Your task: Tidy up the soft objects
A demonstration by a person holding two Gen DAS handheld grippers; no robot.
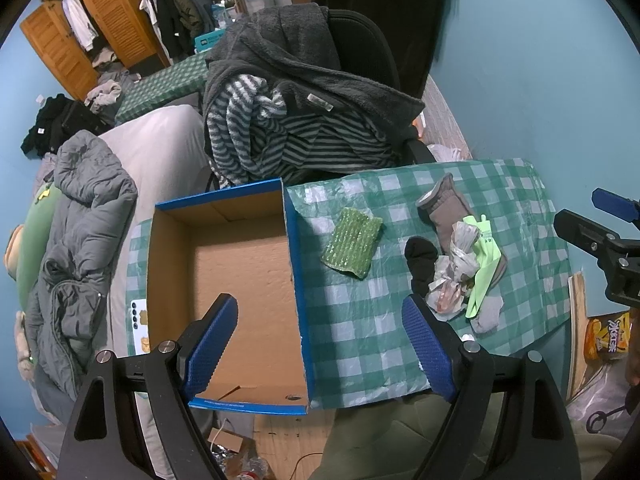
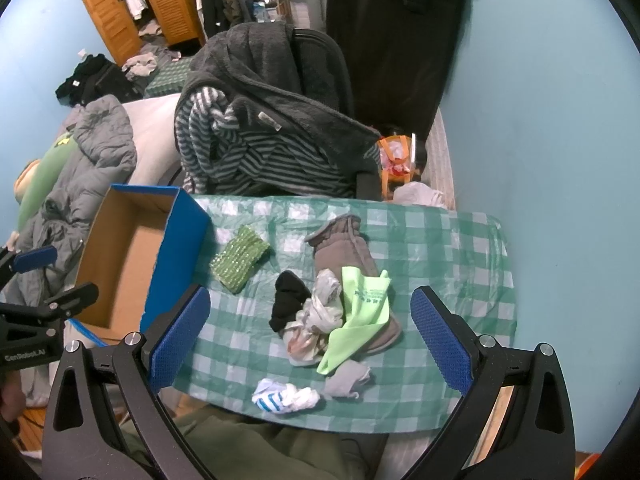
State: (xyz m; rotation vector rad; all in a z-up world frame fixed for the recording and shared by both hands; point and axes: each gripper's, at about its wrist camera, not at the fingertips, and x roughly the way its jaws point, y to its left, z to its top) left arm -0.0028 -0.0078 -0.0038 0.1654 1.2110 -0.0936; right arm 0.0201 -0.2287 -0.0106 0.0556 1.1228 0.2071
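Note:
An empty blue cardboard box (image 1: 298, 280) (image 2: 176, 248) stands on the left of a green-checked table (image 1: 360, 320) (image 2: 440, 248). A green sponge cloth (image 1: 352, 242) (image 2: 239, 258) lies beside it. Further right is a heap: a brown sock (image 1: 446, 210) (image 2: 344, 250), a black sock (image 1: 420, 262) (image 2: 288, 300), a crumpled plastic bag (image 1: 456, 268) (image 2: 316, 324), a lime cloth (image 1: 484, 260) (image 2: 360, 312) and a grey sock (image 1: 486, 312) (image 2: 348, 378). A white-blue sock (image 2: 284, 396) lies at the front edge. My left gripper (image 1: 320, 344) is open over the box's right wall. My right gripper (image 2: 310, 340) is open above the heap.
An office chair (image 2: 320, 64) piled with a dark fleece (image 1: 304, 60) and striped clothes (image 1: 280, 144) stands behind the table. A bed with a grey jacket (image 1: 80, 220) is to the left. A blue wall is on the right. A snack bag (image 1: 608, 336) lies low right.

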